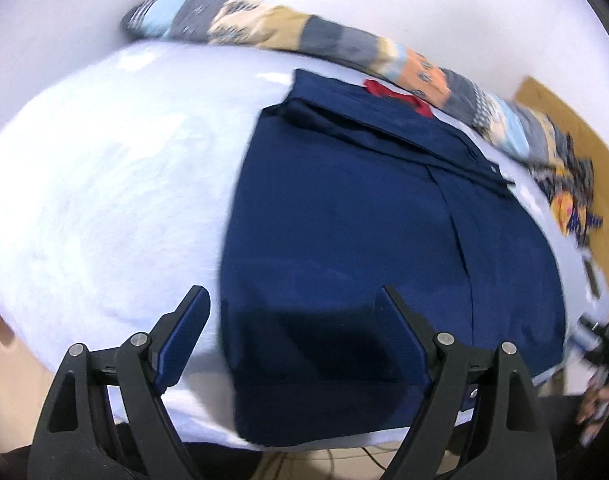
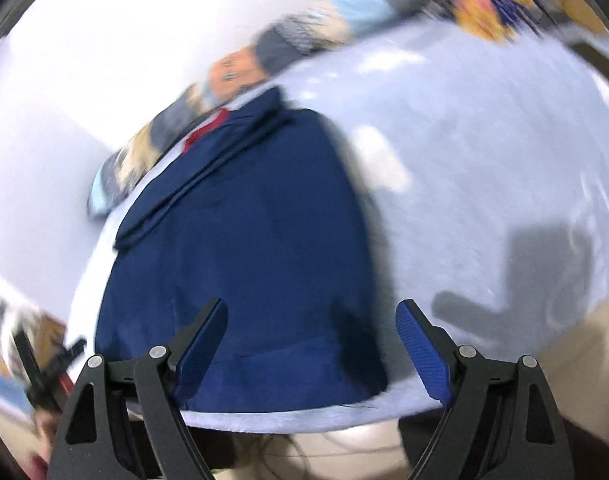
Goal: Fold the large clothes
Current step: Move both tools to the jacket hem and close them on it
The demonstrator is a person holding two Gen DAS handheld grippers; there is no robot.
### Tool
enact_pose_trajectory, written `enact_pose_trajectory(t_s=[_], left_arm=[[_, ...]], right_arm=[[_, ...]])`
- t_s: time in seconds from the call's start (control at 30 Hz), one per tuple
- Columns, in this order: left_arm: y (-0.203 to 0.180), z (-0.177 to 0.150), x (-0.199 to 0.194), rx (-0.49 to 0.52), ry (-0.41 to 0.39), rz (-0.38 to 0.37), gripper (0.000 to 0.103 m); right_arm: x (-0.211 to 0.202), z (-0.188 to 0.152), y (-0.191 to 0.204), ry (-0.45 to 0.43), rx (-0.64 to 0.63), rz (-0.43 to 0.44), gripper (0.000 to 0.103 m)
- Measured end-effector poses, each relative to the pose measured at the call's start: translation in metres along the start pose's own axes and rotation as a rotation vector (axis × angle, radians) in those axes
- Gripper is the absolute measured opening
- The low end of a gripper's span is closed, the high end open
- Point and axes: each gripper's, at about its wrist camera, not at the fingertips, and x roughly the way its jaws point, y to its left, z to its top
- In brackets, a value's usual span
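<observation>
Left wrist view shows your left gripper (image 1: 292, 304) with its jaws spread wide and nothing between the pads; it hangs above the near edge of the navy garment (image 1: 384, 220), not touching it. Right wrist view shows the right gripper (image 2: 312, 320) likewise released and empty, over the garment's near right corner.

The garment lies flat on the pale sheet (image 1: 104, 200) of the bed, already folded into a long rectangle, with its collar end and a red patch (image 1: 396, 98) close to the patterned quilt (image 1: 344, 44) along the far wall. Its near hem sits just inside the front edge of the bed.

Judging by that shape, your next fold probably brings the near hem up toward the collar. To do it well:

- Place each gripper at one near corner, left on the left corner and right on the right, so the hem lifts level.
- Catch all the layers at each corner; the folded side panels seem likely to slip apart if you pinch only the top one.
- Avoid nipping the sheet beneath; it is loose and could come up with the cloth.
- Lift only a little, carry both hands forward together, and lay the hem squarely below the collar.
- Keep clear of the quilt at the far side.

Both views are blurred, so the fine edges of the layers are hard to read.
</observation>
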Motion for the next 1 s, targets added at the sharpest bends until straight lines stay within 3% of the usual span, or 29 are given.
enact_pose_trajectory(t_s=[0.07,0.2,0.33,0.63,0.73,0.8,0.83,0.87,0.93,1.0], left_arm=[[0.014,0.002,0.001,-0.04,0.025,-0.008,0.085],[0.04,0.004,0.006,-0.118,0.093,-0.046,0.084],[0.055,-0.003,0.011,-0.16,0.145,-0.054,0.079],[0.024,-0.028,0.033,0.001,0.263,-0.012,0.077],[0.006,-0.038,0.04,0.083,0.278,0.036,0.077],[-0.002,-0.041,0.043,0.116,0.263,0.055,0.077],[-0.005,-0.041,0.042,0.12,0.245,0.049,0.061],[-0.009,-0.041,0.039,0.13,0.232,0.031,0.04],[-0.016,-0.042,0.033,0.172,0.197,0.056,0.027],[-0.017,-0.043,0.031,0.173,0.183,0.061,0.026]], right_arm=[[0.007,-0.002,-0.01,0.031,0.067,0.03,0.084],[0.018,-0.001,-0.007,0.064,0.065,0.046,0.074],[0.033,-0.004,0.003,0.1,-0.003,-0.051,0.069],[0.057,-0.011,0.003,0.148,-0.007,-0.079,0.068],[0.057,-0.014,0.007,0.152,-0.049,-0.12,0.061],[0.057,-0.015,0.007,0.153,-0.046,-0.104,0.047],[0.057,-0.016,0.008,0.155,-0.043,-0.088,0.023],[0.058,-0.017,0.009,0.161,-0.045,-0.062,0.017],[0.055,-0.018,0.014,0.149,-0.067,-0.039,0.017],[0.05,-0.019,0.02,0.136,-0.086,0.0,0.016]])
